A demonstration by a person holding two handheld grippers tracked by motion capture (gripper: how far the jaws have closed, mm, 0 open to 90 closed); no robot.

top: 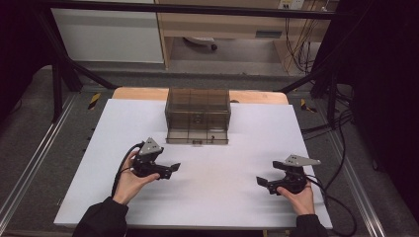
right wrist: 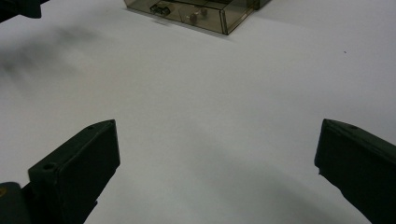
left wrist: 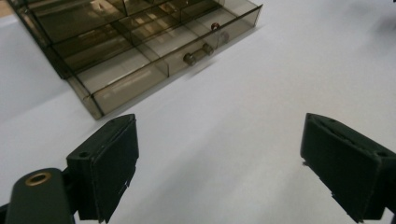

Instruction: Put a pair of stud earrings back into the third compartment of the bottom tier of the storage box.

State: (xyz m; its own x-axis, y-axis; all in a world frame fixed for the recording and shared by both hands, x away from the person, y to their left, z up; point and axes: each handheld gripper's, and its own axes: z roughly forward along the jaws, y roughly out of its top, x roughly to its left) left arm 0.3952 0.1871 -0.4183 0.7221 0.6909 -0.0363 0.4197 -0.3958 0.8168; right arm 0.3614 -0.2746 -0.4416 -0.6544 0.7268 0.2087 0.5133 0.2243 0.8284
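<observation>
Here the left gripper (top: pixel 174 169) and right gripper (top: pixel 261 181) both rest low over the white table (top: pixel 123 128), jaws spread wide and empty. The step in hand appears to be the approach. The drawer box (top: pixel 198 116) stands ahead of both, at the far middle of the table, well apart from either; its bottom drawer (left wrist: pixel 163 65) is pulled out, knob (left wrist: pixel 190 58) toward the left gripper. The next move probably calls for carrying a gripper forward to that knob and closing on it.
</observation>
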